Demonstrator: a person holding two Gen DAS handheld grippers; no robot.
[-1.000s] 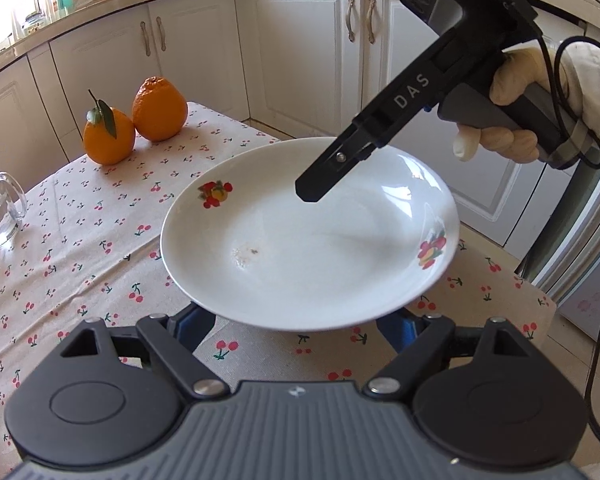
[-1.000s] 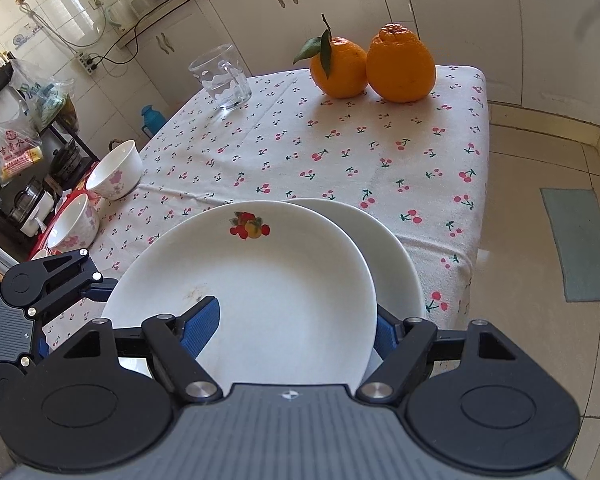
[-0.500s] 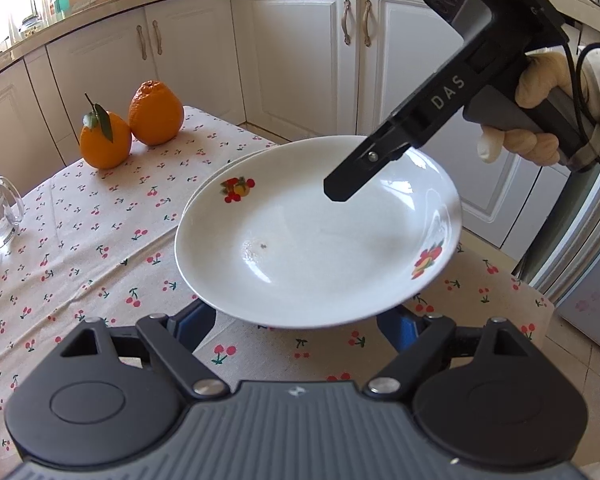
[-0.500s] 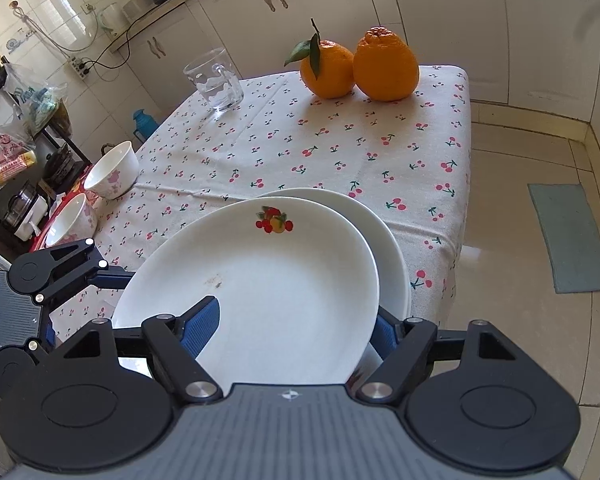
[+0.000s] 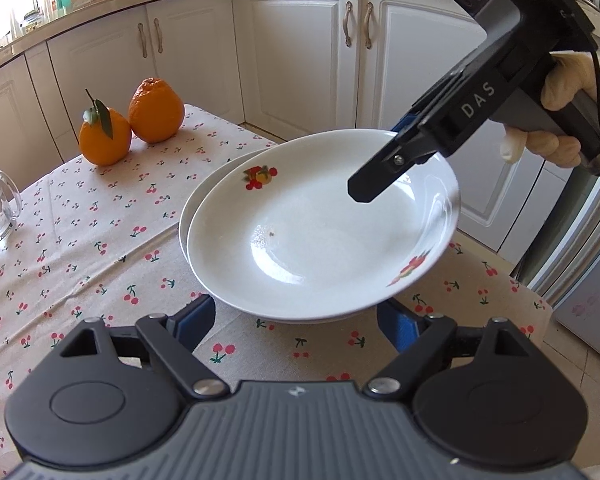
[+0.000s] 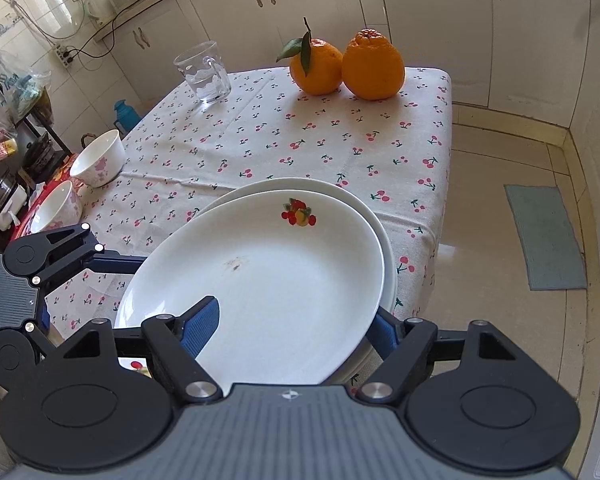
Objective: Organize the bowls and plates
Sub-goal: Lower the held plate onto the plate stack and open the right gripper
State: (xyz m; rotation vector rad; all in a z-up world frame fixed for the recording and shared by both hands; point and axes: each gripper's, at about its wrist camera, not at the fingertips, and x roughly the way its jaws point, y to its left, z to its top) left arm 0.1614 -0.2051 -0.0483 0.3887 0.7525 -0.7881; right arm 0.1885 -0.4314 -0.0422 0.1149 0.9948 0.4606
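A white plate with fruit decals [image 5: 320, 240] hangs tilted just over a second white plate [image 5: 188, 216] that lies on the cherry-print tablecloth [image 5: 80, 240]. My right gripper [image 6: 294, 328] is shut on the upper plate's rim, one blue pad [image 6: 204, 322] on its inside and the other under its edge. In the left wrist view its black finger [image 5: 380, 178] reaches over the plate from the right. My left gripper [image 5: 296, 324] is open, its pads flanking the plates' near edge without gripping. Two white flowered bowls [image 6: 100, 158] [image 6: 56, 212] sit at the table's left side.
Two oranges [image 6: 348, 66] and a glass mug [image 6: 204, 74] stand at the table's far end. White cabinets [image 5: 300, 60] ring the room. The table's right edge drops to a tiled floor with a grey mat [image 6: 544, 236]. A gloved hand [image 5: 560, 120] holds the right gripper.
The right gripper has carried the decal plate across the table until it hangs over the second plate, which now shows beneath it. The left gripper has stayed put.
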